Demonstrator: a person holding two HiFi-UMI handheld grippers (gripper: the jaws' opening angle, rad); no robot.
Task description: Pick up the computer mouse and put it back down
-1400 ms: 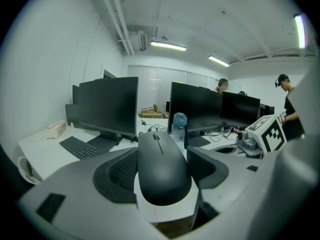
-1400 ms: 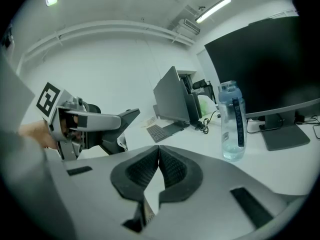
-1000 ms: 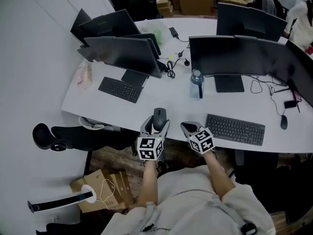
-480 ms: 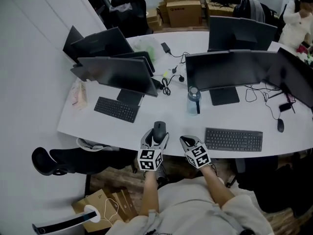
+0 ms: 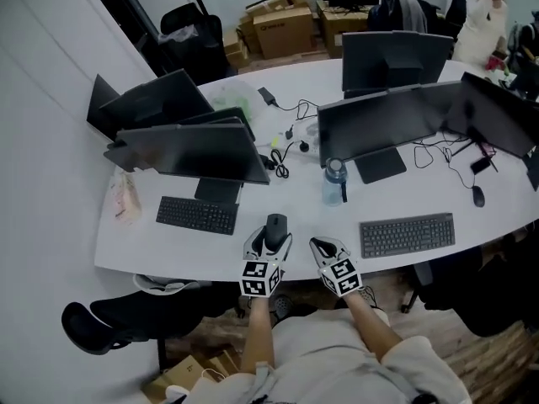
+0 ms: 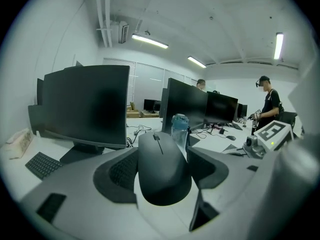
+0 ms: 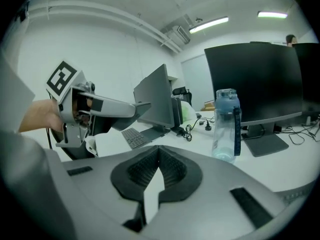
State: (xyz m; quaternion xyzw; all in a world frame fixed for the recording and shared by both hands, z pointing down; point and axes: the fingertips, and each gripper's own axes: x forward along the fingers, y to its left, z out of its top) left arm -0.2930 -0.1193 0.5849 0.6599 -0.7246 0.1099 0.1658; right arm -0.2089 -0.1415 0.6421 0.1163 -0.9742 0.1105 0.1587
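Note:
The black computer mouse (image 5: 274, 227) sits between the jaws of my left gripper (image 5: 271, 235) at the front edge of the white desk (image 5: 278, 196). In the left gripper view the mouse (image 6: 162, 171) fills the gap, and the left gripper (image 6: 162, 159) is shut on its sides. My right gripper (image 5: 324, 245) hovers just to the right of it, over the same edge. The right gripper (image 7: 159, 153) is shut, its ribbed pads pressed together with nothing between them. Whether the mouse touches the desk is hidden.
A blue-capped water bottle (image 5: 333, 182) stands just beyond the grippers. Keyboards lie at the right (image 5: 408, 234) and left (image 5: 196, 215), with dark monitors (image 5: 381, 124) and cables behind. A second mouse (image 5: 477, 195) lies far right. An office chair (image 5: 126, 318) stands below the desk's left end. A person (image 5: 484, 11) is at the back.
The head view has swung and pulled back, showing more of the room behind. Both grippers have shifted a little along the desk's front edge. The mouse stays in the left jaws; the right stays shut.

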